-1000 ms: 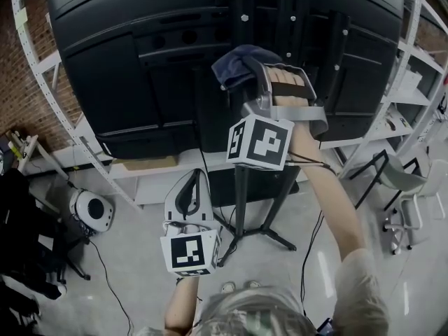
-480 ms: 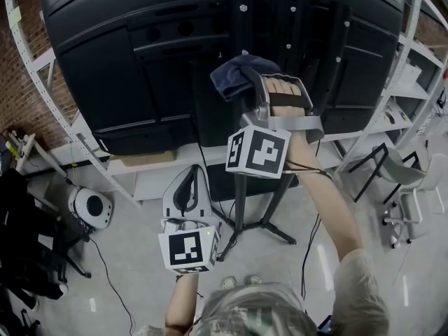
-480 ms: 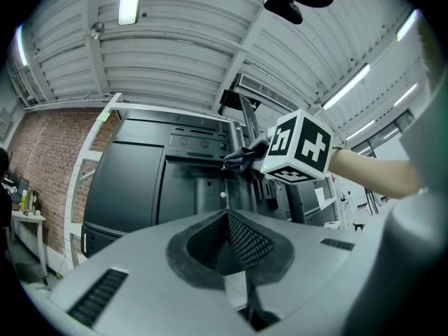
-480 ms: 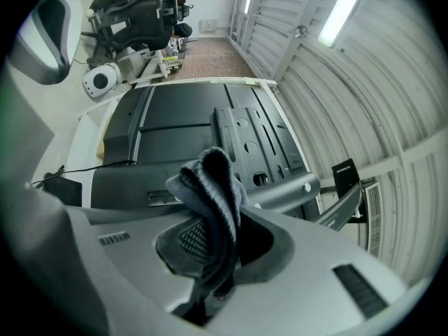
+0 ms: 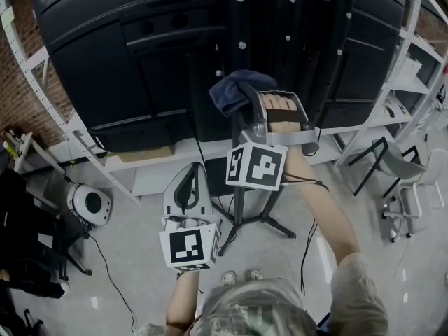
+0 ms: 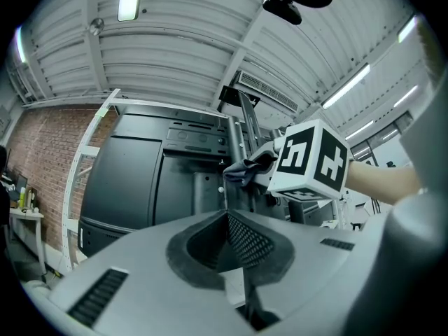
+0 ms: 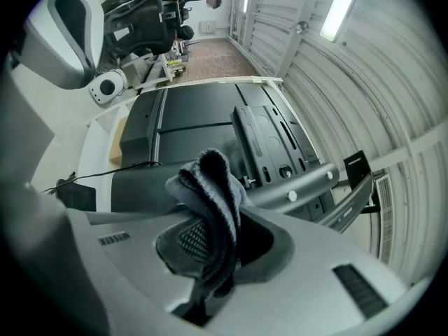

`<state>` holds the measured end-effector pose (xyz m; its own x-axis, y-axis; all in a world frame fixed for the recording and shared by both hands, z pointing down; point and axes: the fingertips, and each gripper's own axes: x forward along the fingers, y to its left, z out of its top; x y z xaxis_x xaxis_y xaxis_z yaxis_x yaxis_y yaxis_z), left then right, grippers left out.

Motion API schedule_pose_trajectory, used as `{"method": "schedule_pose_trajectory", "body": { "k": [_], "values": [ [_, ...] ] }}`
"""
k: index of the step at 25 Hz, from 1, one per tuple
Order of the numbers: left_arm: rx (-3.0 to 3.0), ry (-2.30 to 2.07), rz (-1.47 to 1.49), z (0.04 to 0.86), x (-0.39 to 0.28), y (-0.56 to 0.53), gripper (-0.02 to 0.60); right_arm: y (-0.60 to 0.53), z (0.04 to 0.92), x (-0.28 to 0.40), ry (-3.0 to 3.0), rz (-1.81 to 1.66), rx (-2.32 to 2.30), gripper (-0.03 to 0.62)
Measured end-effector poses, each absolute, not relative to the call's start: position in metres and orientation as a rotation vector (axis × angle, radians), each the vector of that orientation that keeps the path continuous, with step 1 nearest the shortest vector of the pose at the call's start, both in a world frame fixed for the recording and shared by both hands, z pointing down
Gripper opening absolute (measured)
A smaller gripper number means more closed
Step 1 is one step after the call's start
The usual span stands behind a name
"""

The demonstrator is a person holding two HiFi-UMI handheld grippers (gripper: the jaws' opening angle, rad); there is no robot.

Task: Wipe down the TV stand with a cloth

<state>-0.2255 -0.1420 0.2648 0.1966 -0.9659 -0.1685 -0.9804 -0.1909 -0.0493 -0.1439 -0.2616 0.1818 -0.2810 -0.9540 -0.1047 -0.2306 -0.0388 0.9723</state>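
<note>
Head view: right claw clenched on bunched dark-blue soft fabric cloth, up at far black metal TV stand column; left claw low, near, idle

Left gripper view: claw closed, empty; no legible writing, only square markers

Right gripper view: cloth pinched mid-fold; likely light, limp, compliant; grip bunch centrally so loose ends wipe

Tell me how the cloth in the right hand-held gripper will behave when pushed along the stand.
Likely floppy: the cloth bunches in soft folds above the right hand-held gripper, shut on it. Probably light, and its fuzzy pile should drag rather than slip on the stand's black column.
</note>
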Motion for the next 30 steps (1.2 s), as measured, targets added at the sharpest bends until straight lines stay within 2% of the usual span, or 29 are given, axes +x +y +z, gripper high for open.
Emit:
{"method": "schedule_pose_trajectory", "body": {
  "k": [30],
  "values": [
    [-2.406,1.938,0.091,0.309,-0.222,-0.161,0.015,-0.259,0.289,-0.14,-1.681,-1.202,1.165,0.057]
  ]
}}
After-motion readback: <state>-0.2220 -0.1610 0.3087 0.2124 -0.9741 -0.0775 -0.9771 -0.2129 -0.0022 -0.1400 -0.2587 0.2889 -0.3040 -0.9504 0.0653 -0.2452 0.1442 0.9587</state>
